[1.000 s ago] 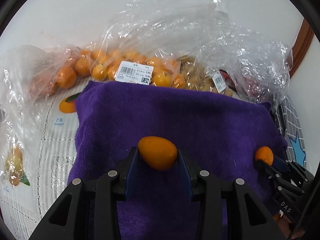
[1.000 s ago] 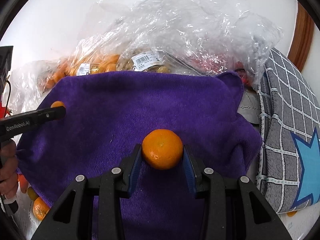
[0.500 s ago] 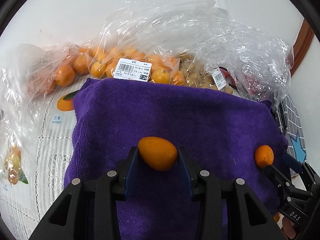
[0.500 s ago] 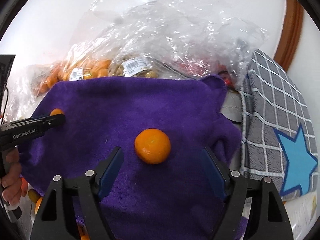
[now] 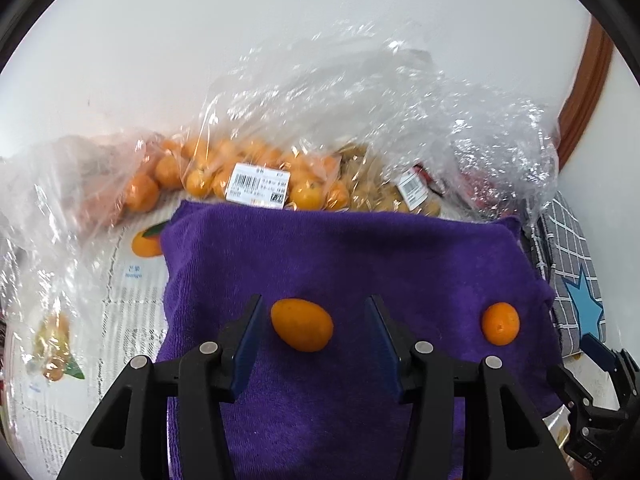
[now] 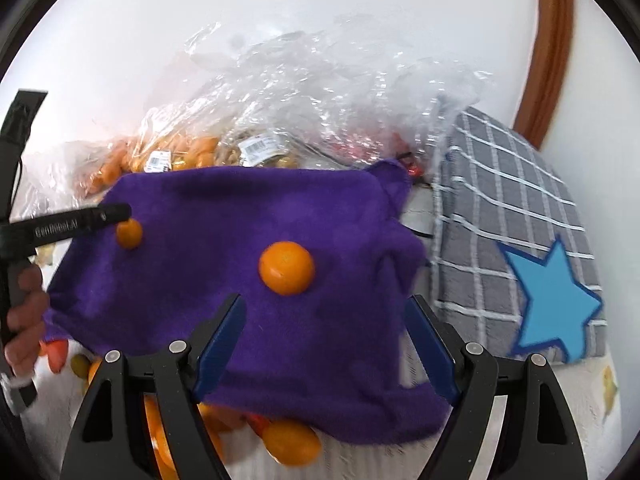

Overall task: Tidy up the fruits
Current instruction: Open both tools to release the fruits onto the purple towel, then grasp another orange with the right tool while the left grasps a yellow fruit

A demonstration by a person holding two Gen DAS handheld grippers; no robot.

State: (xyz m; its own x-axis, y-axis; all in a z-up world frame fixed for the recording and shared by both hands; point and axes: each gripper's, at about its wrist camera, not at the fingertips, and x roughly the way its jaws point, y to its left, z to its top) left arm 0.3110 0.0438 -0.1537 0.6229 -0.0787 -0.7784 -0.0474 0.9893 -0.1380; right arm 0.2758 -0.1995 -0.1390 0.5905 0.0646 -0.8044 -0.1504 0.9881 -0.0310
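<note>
A tabletop (image 5: 132, 304) covered with a white printed sheet showing fruit pictures carries everything. A purple towel (image 5: 360, 264) lies spread flat across its middle, with two small orange fruits resting on it, well apart. Along the far edge, against the wall, lie crinkled clear plastic bags (image 5: 360, 120) holding oranges (image 5: 192, 176) and other produce, with price labels facing up. To the right of the towel lies a grey checked cloth with a blue star (image 6: 520, 248). Several loose orange fruits (image 6: 288, 444) lie at the towel's near edge.
</note>
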